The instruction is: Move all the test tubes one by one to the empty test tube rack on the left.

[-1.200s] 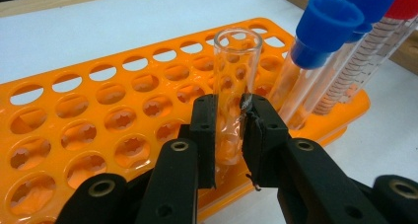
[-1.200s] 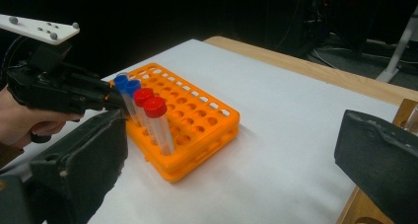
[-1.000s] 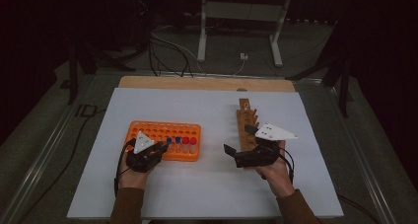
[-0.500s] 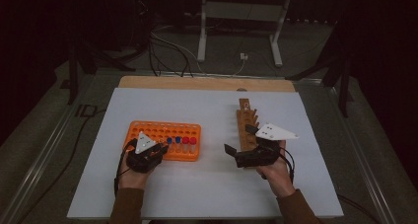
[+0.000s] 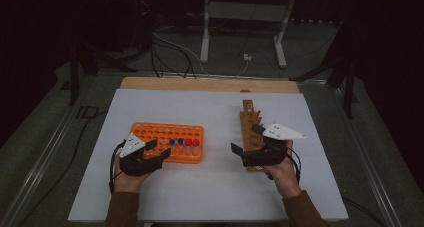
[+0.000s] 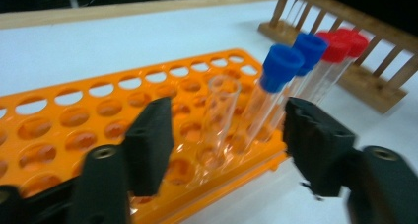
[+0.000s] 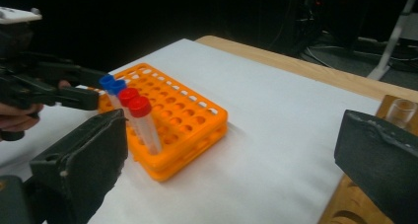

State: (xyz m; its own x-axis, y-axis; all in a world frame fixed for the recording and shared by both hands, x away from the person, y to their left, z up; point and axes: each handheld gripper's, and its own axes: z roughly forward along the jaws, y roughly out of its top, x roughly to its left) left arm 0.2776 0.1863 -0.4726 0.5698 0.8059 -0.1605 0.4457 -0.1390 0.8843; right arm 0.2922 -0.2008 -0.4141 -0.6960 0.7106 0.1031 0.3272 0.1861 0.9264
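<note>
The left gripper [image 6: 222, 150], jaws spread, brackets an uncapped clear tube [image 6: 219, 113] in the orange rack [image 5: 167, 142] toward the tabletop's near-left. Closing on it looks like the next move. The right gripper [image 5: 250, 154] waits with jaws apart at the wooden rack [image 5: 248, 124].

Left claw [image 5: 161, 148] edged slightly toward orange rack [image 5: 150, 133] (barely perceptible).

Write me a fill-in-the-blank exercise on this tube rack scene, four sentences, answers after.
1. The plastic rack holding the capped tubes is coloured ____.
2. Two tubes have blue caps and two have ____ caps.
3. The uncapped tube sits between the open fingers of the ____ gripper.
4. The rack beside the right gripper is made of ____.

Answers: orange; red; left; wood
</note>
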